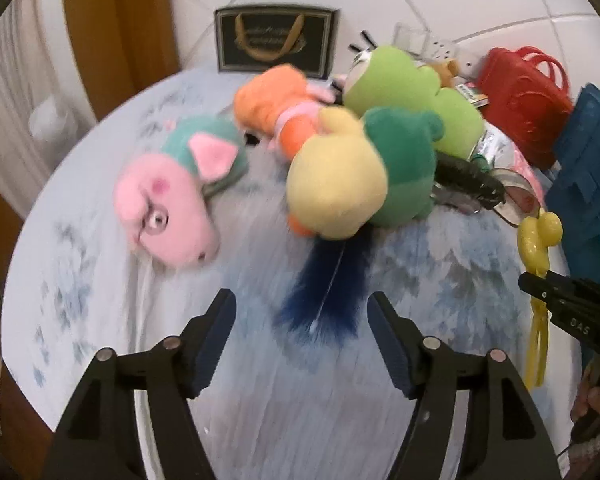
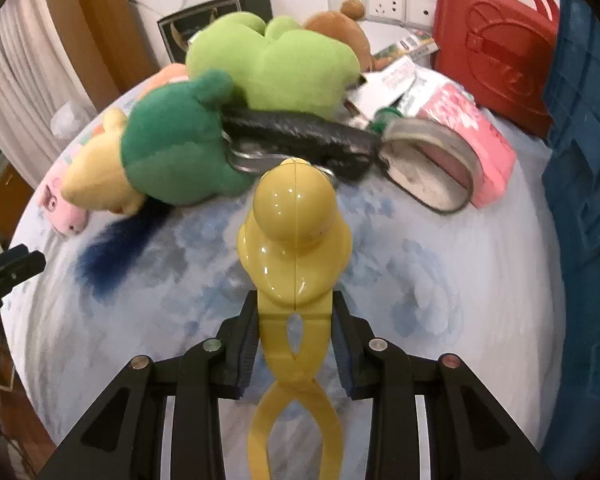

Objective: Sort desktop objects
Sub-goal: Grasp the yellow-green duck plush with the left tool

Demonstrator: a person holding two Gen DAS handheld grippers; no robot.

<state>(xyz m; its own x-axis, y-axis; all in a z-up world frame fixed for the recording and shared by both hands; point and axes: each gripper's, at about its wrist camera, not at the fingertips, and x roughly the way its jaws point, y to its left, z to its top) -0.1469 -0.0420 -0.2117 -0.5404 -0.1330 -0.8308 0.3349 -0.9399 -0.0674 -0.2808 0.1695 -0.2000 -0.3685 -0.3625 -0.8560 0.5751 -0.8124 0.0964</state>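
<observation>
- Right tool [image 2: 295, 320] clamps the yellow duck tongs [image 2: 294, 240], long axis running along its fingers.
- Blue crate [image 2: 584, 200] lies to its right, probably nearest bin.
- Left tool [image 1: 302, 340] gapes, holding nothing.

Glossy yellow plastic duck tongs [image 2: 294, 236], fuzzy plush toys [image 2: 180, 148], matt cloth tablecloth [image 2: 440, 280]

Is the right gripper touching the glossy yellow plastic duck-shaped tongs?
Touching. The right wrist view shows the right gripper with both pads pressed against the yellow duck tongs.
</observation>
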